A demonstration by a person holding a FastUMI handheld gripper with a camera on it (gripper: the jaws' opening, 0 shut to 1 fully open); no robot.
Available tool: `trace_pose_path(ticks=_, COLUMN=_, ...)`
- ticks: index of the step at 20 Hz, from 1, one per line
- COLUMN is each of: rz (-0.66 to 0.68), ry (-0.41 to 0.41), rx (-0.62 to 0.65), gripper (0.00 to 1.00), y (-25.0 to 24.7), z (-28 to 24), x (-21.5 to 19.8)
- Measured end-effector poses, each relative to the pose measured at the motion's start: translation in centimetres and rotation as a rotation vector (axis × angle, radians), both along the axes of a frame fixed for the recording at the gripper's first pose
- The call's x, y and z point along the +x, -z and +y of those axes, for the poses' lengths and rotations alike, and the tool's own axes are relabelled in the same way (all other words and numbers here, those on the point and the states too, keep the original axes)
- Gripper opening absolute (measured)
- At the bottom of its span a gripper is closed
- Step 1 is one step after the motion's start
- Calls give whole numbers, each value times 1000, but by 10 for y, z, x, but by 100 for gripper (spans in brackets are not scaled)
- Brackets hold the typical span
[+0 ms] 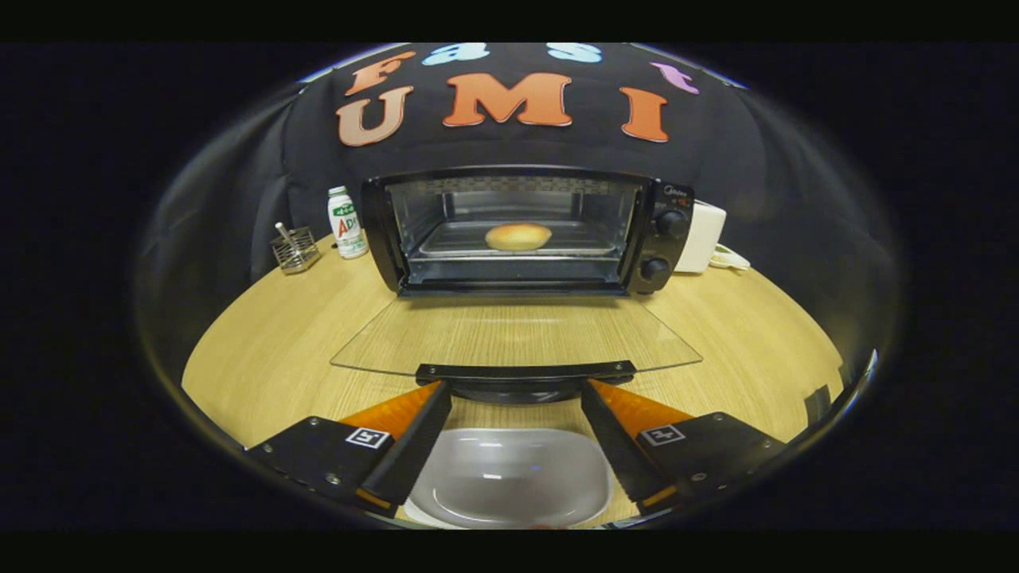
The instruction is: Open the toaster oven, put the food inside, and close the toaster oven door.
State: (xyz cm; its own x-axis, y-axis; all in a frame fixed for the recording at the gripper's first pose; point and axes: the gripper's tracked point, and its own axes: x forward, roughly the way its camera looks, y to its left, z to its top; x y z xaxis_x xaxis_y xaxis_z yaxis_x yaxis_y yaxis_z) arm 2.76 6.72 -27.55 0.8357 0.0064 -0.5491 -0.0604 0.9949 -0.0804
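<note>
The claw (pixel 516 398) is released, fingers spread beside the door handle (pixel 525 371), ready to close it; bun (pixel 518 236) sits inside the far oven (pixel 525 231).

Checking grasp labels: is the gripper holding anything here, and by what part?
Nothing held. The gripper is open, fingers either side of the oven door handle without pressing it.

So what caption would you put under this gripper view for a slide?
Bun on the tray inside the toaster oven, glass door folded down, open gripper at its handle, white dish below.
</note>
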Motion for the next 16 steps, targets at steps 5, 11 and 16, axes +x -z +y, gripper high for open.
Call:
trace_pose_path(ticks=5, rz=-43, ry=-5, rx=-1, gripper=98, y=-20, z=1, x=7)
trace_pose_path(ticks=11, rz=-114, ry=-5, rx=-9, gripper=99, y=-53, z=4, x=23)
trace_pose_path(ticks=16, rz=-184, ry=-15, rx=-42, gripper=100, y=-88, z=8, x=50)
